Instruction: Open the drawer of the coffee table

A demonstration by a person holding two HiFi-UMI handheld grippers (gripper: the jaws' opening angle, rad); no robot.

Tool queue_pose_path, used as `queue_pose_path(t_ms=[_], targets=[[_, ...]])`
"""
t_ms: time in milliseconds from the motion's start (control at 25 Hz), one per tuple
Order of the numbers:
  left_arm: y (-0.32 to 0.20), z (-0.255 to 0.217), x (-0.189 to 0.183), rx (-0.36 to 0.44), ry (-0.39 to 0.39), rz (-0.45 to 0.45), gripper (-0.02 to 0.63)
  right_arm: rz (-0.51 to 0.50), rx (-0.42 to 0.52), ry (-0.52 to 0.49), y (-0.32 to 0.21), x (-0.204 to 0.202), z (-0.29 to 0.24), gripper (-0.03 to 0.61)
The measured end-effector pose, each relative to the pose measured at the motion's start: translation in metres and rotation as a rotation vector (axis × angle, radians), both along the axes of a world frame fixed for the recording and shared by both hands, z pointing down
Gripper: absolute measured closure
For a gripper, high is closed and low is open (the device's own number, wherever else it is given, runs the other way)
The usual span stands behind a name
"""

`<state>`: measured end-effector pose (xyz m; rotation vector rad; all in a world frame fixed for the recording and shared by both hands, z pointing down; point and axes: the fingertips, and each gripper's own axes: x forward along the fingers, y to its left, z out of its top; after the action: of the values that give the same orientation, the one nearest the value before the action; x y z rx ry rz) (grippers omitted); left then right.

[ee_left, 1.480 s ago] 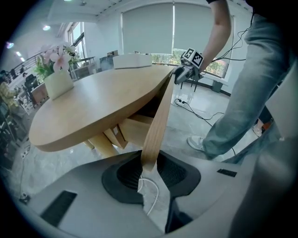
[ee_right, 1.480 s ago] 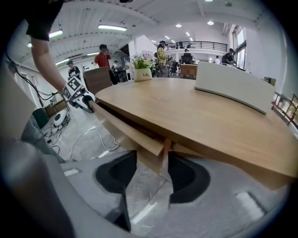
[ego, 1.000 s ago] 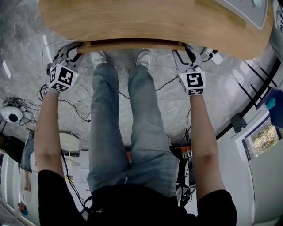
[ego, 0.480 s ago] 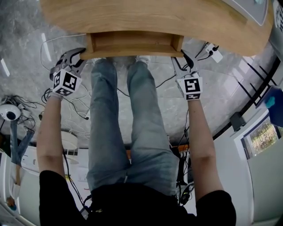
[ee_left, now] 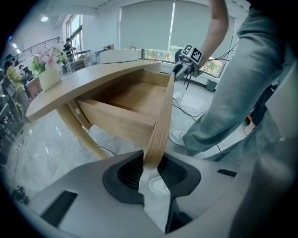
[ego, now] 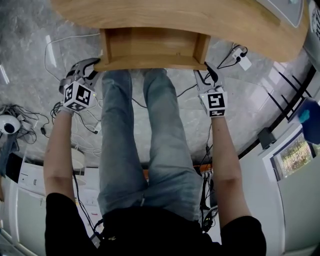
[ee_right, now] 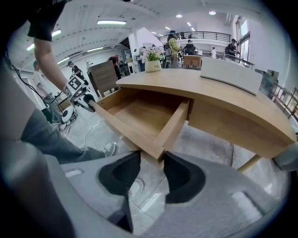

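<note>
Left gripper point(ee_left: 151, 169), right gripper point(ee_right: 151, 172) clamped on drawer point(ego: 150, 47) front's ends; front crosswise, facing person point(ego: 145, 150).

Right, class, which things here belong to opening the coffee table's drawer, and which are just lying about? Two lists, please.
Belong to the job: drawer, coffee table, left gripper and right gripper gripping the drawer's front.
Lying about: cables on the floor, power strip, white box and potted plant on the table.
</note>
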<state>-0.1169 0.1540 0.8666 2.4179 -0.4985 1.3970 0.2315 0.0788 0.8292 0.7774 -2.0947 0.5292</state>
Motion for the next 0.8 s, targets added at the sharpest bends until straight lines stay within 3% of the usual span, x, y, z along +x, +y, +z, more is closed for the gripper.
queue_pose_path(t_ms=[480,800], targets=[[0.028,0.005,0.005,-0.030,0.005,-0.021,0.508,-0.009,-0.037,0.028,0.025,0.004,0.005,0.425],[0.031,0.025,0.007,-0.054,-0.072,0.043,0.506,-0.044,-0.074,0.097,0.030,0.005,0.024,0.425]])
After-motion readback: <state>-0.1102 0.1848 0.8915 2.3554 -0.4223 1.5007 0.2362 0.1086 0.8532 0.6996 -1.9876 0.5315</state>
